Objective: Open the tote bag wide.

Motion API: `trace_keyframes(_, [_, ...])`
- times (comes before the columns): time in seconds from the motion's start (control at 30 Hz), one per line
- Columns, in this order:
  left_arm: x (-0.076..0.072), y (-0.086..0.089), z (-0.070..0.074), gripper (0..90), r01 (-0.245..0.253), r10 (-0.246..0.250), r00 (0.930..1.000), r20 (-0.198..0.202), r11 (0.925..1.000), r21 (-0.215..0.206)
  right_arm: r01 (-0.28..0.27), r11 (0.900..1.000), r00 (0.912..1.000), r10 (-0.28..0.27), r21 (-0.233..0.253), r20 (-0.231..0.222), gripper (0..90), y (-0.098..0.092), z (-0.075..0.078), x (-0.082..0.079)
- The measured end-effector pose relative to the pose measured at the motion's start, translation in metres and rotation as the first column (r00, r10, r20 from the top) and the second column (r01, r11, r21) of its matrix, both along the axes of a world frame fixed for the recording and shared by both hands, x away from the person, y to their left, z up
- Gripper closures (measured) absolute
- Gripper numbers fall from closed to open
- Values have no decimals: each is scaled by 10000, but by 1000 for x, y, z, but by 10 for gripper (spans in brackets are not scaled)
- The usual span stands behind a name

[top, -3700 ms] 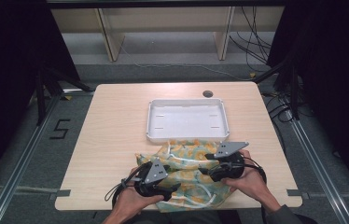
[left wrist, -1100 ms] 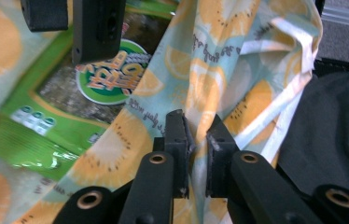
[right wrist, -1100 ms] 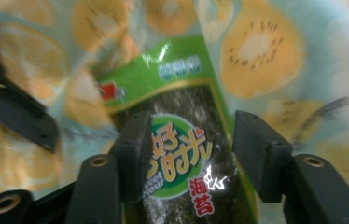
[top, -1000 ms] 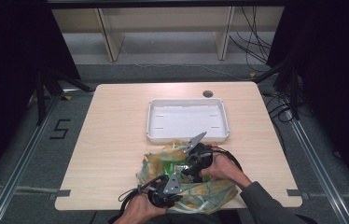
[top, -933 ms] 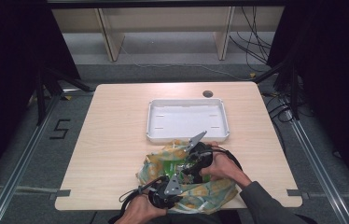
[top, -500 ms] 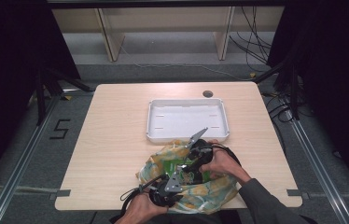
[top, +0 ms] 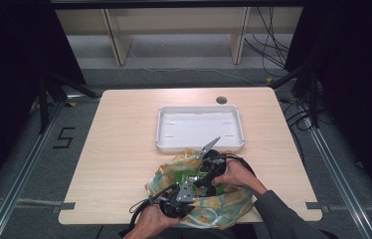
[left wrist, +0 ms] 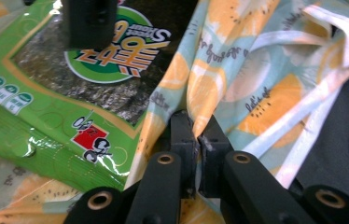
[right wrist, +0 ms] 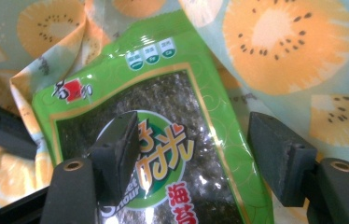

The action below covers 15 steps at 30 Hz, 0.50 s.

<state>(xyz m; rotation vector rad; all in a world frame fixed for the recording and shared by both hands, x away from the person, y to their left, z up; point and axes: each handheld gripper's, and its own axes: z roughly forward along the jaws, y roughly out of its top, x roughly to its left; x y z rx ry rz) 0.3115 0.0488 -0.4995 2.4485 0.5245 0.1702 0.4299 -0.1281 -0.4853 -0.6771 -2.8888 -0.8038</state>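
Near the table's (top: pixel 124 149) front edge, the left gripper (left wrist: pixel 196 140) pinches the soft bag (left wrist: pixel 266 70); the right gripper (right wrist: pixel 196 149), jaws apart, straddles the light, crinkly, slippery seaweed packet (right wrist: pixel 172 93), probably best grasped across its flat width.

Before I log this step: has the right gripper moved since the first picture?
Yes. The right gripper has moved left from beside the bag's right edge to over its middle, below the tray's centre, open over the seaweed pack.
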Motion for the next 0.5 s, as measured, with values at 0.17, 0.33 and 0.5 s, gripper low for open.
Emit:
trace_keyframes(0.17, [0, -2, 0, 875, -194, 195, 9997, 124, 9998, -83, 133, 9999, 9993, -130, 78, -361, 353, -2, -3, 2])
trace_keyframes(0.33, [1, -2, 1, 878, -148, 148, 9999, 71, 9998, 130, 169, 9996, 9980, -156, 205, -617, 365, -2, -2, 2])
trace_keyframes(0.5, [0, -3, 0, 879, -196, 195, 9998, 96, 9997, 109, 302, 9991, 9969, -281, 282, -729, 415, -6, 3, 3])
